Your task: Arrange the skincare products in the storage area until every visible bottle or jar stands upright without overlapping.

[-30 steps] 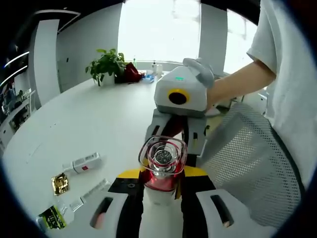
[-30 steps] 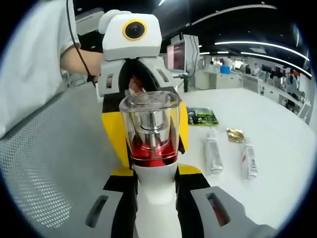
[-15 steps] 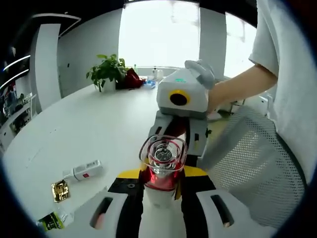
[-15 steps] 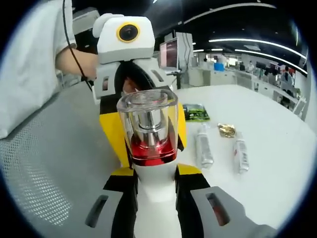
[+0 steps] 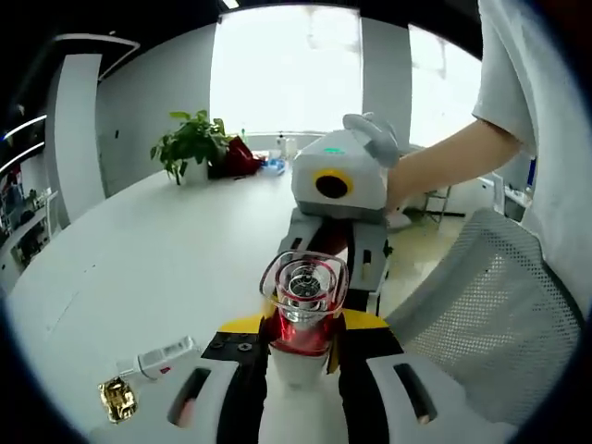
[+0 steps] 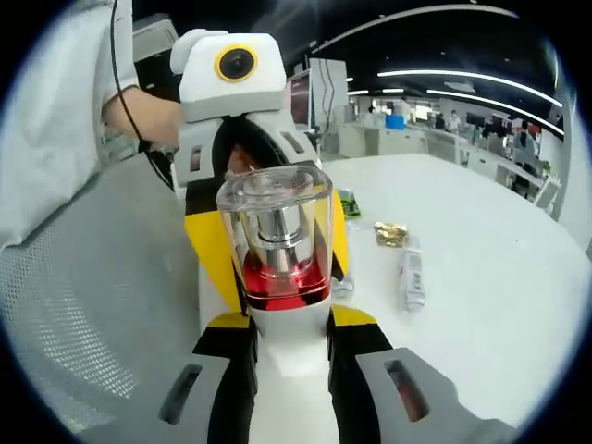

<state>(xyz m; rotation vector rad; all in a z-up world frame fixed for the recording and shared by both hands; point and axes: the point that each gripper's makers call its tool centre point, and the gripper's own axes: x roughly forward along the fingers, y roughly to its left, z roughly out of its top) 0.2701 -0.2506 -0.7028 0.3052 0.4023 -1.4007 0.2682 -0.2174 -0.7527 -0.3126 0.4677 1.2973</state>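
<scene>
Two grippers hold one pump bottle [image 5: 303, 310] between them, up in the air above the white tabletop [image 5: 157, 240]. The bottle has a white body, a shiny red collar and a clear cap with a silver pump inside.

In the left gripper view, the left gripper [image 5: 302, 370] has its fingers pressed close against the white body of the bottle, one on each side. The cap points away from the camera, toward the right gripper [image 5: 338, 250], which faces it from the far side. A person's hand [image 5: 393, 180] holds that gripper, and a white sleeve [image 5: 527, 120] shows at the right. A grey mesh chair back [image 5: 481, 314] is near the lower right. On the tabletop at the lower left lie a small white tube [image 5: 157, 356] and a gold foil packet [image 5: 118, 398], a little apart from each other. Far back on the tabletop stands a green potted plant [image 5: 190, 143].

In the right gripper view, the right gripper [image 6: 291, 365] also has its fingers snug against the bottle's white body [image 6: 277, 245]. The left gripper [image 6: 236, 162] stands just behind the bottle. To the right, on the tabletop [image 6: 481, 268], lie a white tube [image 6: 410, 275] and a gold packet [image 6: 389, 232], close together. A green packet [image 6: 347, 202] peeks out beside the bottle.
</scene>
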